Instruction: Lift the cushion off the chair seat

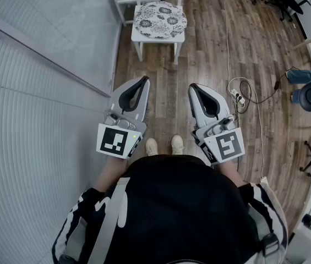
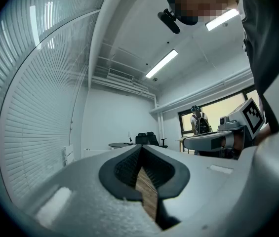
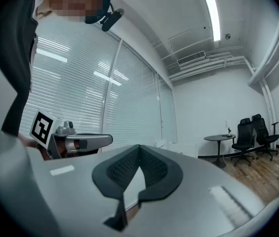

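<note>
Wood floor (image 1: pixel 210 54), blinds (image 1: pixel 34 125) at left; floral cushion (image 1: pixel 159 18) on white chair (image 1: pixel 161 38) ahead; left gripper (image 1: pixel 143 80) and right gripper (image 1: pixel 191 86) both closed, empty

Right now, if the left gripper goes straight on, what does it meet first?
Nothing near, it seems: held level, the left gripper likely passes above the cushion toward the far black office chairs. Depth is unclear.

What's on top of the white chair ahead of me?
A round floral cushion lies on the white chair, covering most of the seat. Only the seat's corners, front edge and legs show; anything beneath the cushion is hidden.
</note>
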`<state>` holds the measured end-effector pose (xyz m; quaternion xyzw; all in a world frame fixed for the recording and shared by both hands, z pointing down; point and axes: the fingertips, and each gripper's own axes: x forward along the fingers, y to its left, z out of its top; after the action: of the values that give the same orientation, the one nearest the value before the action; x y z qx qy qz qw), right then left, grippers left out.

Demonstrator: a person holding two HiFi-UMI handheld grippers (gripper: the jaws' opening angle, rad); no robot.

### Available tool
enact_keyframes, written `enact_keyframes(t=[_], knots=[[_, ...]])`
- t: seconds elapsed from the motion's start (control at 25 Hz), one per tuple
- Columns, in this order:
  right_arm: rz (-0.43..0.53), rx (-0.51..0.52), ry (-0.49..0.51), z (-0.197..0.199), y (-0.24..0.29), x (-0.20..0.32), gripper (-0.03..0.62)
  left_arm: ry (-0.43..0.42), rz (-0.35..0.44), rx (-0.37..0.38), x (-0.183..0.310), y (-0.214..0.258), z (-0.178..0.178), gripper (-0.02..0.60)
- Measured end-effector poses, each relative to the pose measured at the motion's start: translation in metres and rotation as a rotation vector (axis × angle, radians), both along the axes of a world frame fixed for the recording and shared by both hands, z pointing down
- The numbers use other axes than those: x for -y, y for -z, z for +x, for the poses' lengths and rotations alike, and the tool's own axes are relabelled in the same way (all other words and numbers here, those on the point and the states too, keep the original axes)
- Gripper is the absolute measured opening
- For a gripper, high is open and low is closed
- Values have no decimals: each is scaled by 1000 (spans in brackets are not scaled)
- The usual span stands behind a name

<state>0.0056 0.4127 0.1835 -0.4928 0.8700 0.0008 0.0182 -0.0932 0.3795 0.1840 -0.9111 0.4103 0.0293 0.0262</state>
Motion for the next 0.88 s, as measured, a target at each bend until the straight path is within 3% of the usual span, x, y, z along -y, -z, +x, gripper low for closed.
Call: enact_keyframes(t=[0.44, 0.88], knots=[[2, -49, -23, -9, -7, -7, 0, -17, 0, -10, -8, 4, -17, 0], [-1, 15, -96, -29, -12, -22, -2, -24, 7, -16, -15, 5, -59, 0]])
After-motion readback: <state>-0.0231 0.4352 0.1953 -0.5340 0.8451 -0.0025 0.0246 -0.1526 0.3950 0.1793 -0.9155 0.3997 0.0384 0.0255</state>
